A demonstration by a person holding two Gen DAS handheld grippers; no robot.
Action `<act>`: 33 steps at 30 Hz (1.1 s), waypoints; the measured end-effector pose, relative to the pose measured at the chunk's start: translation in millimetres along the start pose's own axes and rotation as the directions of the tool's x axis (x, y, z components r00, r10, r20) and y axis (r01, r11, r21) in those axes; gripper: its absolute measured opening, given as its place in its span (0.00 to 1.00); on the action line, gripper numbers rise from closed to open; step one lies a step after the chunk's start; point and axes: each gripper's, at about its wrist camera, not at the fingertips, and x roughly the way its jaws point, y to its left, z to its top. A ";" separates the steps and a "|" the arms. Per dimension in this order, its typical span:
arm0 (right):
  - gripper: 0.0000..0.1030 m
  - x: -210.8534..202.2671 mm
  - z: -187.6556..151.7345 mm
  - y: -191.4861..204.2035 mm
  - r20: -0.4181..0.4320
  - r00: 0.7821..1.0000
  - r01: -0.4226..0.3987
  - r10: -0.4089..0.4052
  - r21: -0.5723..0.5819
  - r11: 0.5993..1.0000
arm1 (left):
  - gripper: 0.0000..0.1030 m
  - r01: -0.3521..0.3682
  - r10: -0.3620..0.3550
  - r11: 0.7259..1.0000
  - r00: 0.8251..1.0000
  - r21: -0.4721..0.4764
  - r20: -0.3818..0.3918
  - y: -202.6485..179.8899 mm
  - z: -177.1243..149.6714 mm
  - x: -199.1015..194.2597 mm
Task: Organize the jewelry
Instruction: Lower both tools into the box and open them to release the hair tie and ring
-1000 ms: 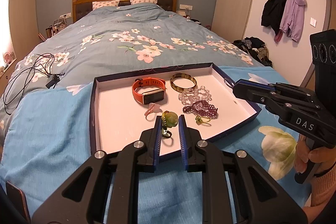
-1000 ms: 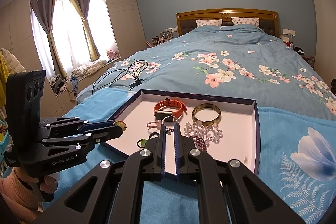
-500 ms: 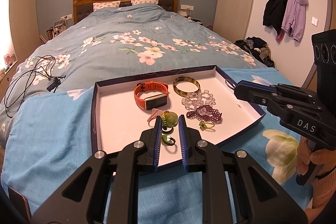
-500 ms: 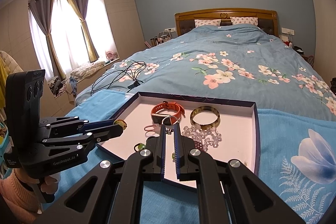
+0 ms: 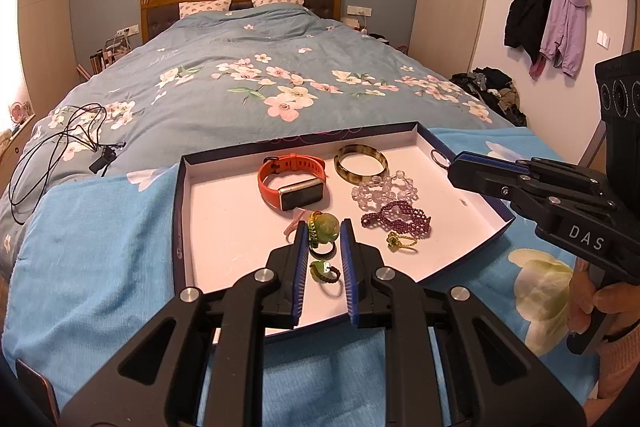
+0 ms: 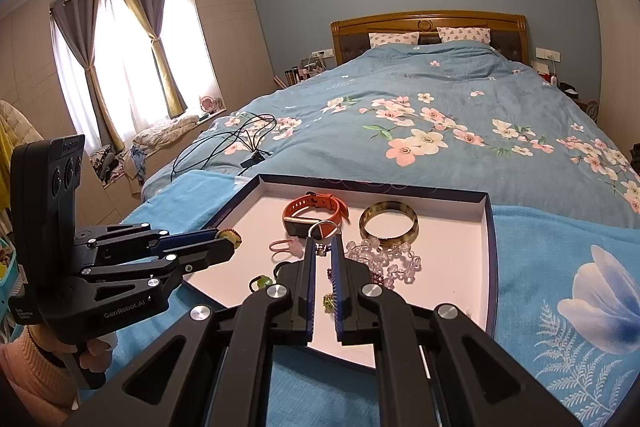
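**Jewelry in the tray, one piece in each hand**

My left hand-held gripper (image 5: 324,231) is clamped on a green stone pendant (image 5: 327,227) with a yellow-green cord, held above the near part of the tray (image 5: 178,211). My right hand-held gripper (image 6: 323,242) is pinched together on a metal ring (image 6: 323,227), which stands up past its tips over the tray's middle.

The rest of the jewelry lies inside the white-lined, dark-rimmed tray: an orange watch (image 5: 294,181) toward the back, a mottled bangle (image 5: 361,165) just beside it, a clear bead bracelet (image 5: 384,189) in front of the bangle, and a purple bead bracelet (image 5: 398,219) nearer me. A small yellow-green ring (image 5: 400,242) sits by the purple beads, a green charm on a dark ring (image 5: 325,271) lies between my left fingers, and a pink piece (image 6: 286,246) rests in front of the watch.

The tray sits on a light blue blanket (image 5: 100,239) on the bed (image 5: 240,95). A black cable (image 5: 52,143) trails across the flowered cover.
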 end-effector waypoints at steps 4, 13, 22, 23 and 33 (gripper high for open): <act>0.06 2.9 0.0 -2.1 -0.006 1.000 -0.002 0.002 0.008 1.000 | 0.16 -0.002 0.002 1.000 1.000 0.000 0.000 0.5 0.1 0.4; 0.06 8.4 1.6 -6.0 -0.016 1.000 -0.004 0.004 0.015 1.000 | 0.16 -0.012 0.012 1.000 1.000 0.004 -0.012 7.0 2.6 10.2; 0.06 14.0 0.2 -10.5 -0.028 1.000 -0.001 0.002 0.023 1.000 | 0.16 -0.012 0.012 1.000 1.000 0.002 -0.015 6.6 3.3 11.2; 0.06 14.5 0.4 -10.6 -0.028 1.000 -0.001 0.001 0.025 1.000 | 0.16 -0.013 0.014 1.000 1.000 0.002 -0.015 4.9 4.0 11.4; 0.06 19.7 1.6 -11.5 -0.037 0.999 0.005 -0.004 0.030 1.000 | 0.16 -0.019 0.019 1.000 1.000 0.002 -0.023 7.7 4.3 18.7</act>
